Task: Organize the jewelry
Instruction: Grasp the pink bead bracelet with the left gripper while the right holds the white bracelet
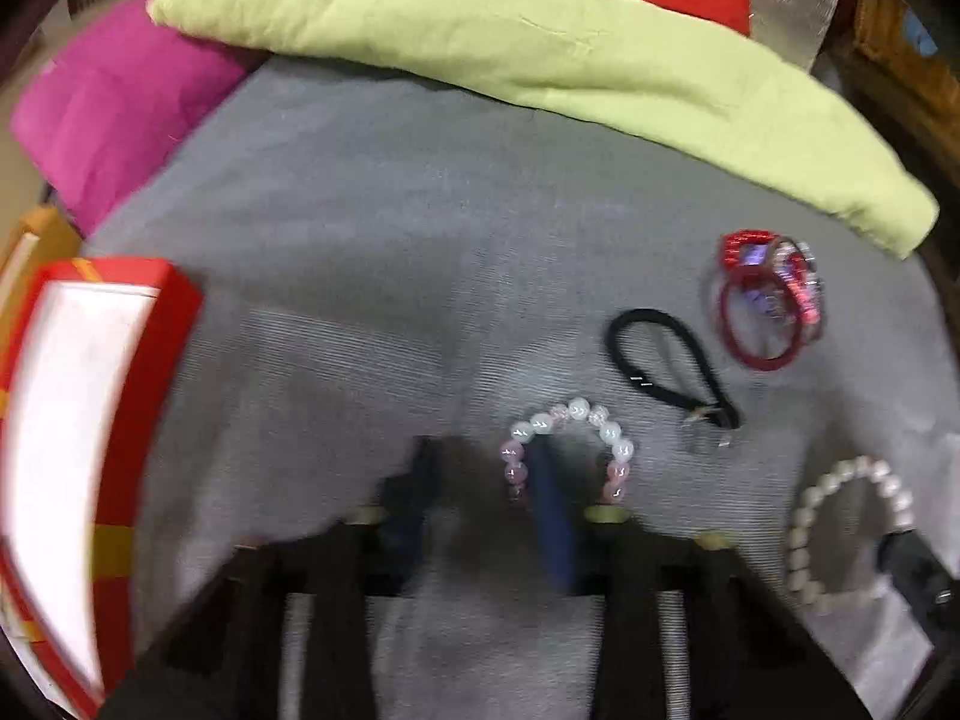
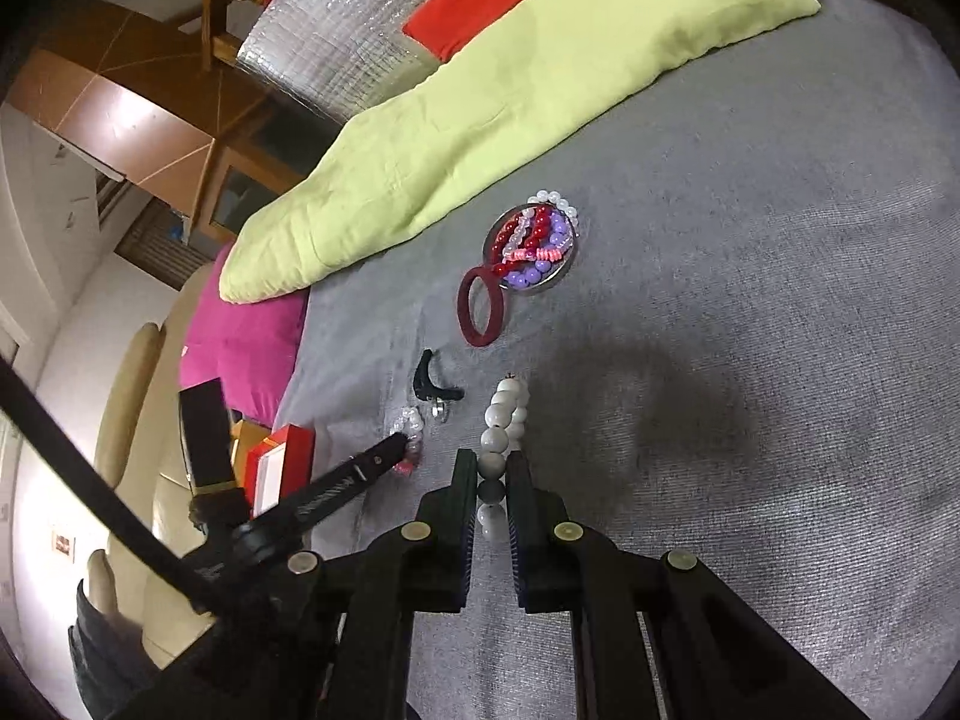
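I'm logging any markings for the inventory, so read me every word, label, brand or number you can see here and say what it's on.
No text here can be read with confidence.
Left gripper: white lettering runs along its black finger in the right wrist view, too small and tilted to read.
Red box: gold bands and white lining, no lettering visible; that view is motion-blurred.
White bead bracelet, pink bead bracelet, jewelry dish: no markings visible.

Bead bracelet between right tongs, on blanket
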Demonstrator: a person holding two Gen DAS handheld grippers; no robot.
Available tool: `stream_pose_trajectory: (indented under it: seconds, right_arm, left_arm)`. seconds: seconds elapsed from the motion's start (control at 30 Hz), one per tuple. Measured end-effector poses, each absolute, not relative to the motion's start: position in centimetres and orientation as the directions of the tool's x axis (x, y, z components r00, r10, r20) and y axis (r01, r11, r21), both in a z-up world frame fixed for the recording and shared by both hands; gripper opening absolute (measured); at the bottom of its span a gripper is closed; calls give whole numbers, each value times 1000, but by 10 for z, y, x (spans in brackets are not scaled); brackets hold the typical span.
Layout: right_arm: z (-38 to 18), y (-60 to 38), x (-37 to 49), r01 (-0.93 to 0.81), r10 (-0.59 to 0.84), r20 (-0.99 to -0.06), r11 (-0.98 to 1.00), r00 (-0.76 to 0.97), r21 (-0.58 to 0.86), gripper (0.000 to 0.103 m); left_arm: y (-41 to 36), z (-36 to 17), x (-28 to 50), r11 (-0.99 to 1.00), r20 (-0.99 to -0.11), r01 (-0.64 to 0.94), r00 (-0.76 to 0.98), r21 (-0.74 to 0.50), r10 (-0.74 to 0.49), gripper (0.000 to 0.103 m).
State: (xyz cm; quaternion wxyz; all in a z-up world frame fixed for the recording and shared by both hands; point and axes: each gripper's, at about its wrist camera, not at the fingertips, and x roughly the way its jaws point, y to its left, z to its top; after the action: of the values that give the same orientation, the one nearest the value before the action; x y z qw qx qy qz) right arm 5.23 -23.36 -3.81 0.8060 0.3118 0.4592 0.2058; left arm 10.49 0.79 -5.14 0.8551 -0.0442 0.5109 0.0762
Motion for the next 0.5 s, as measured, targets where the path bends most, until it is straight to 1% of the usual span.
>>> stream_pose_trajectory:
  seconds: [0.03, 0.13, 0.5]
  right_arm:
    - [-37, -233, 52, -49, 621, -609, 719, 494, 693, 11]
    - [-34, -231, 51, -62, 622, -604, 721, 498, 690, 11]
    - [-29, -233, 45, -74, 622, -590, 718, 514, 692, 11]
  left_arm:
    - [9, -50, 103, 985, -878, -172, 470, 11, 92, 7]
    - [21, -44, 90, 985, -875, -159, 485, -73, 13, 7]
    - [47, 4, 33, 978, -801, -131, 596, -165, -55, 7]
